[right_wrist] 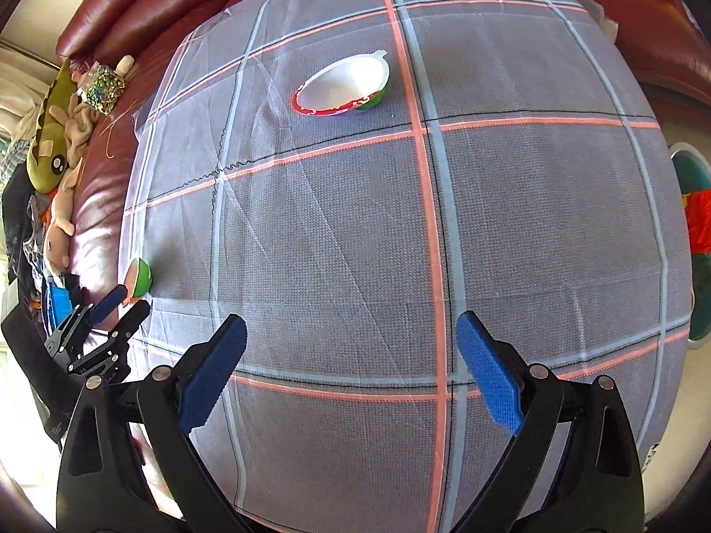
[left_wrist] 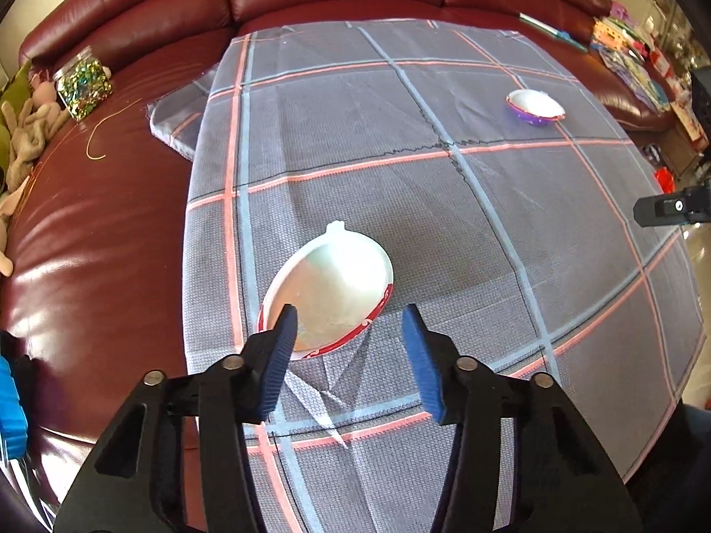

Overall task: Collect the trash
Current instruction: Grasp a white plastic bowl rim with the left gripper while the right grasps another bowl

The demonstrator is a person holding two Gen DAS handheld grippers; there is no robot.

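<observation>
The left tongs [left_wrist: 349,333] point steeply down with the jaws part open; the left pad [left_wrist: 280,355] overlaps the near rim of a tilted, empty red-rimmed cup [left_wrist: 329,288], while the right pad stands clear of it, so nothing is gripped. The right tongs [right_wrist: 351,355] hang wide open and empty over the checked cloth [right_wrist: 533,222] covering the bench. A second empty cup, purple-sided [left_wrist: 535,107], lies well apart, toward the far edge. A red leather sofa [left_wrist: 97,222] wraps around behind, carrying a glitter jar [left_wrist: 84,84] and soft toys [right_wrist: 49,142].
</observation>
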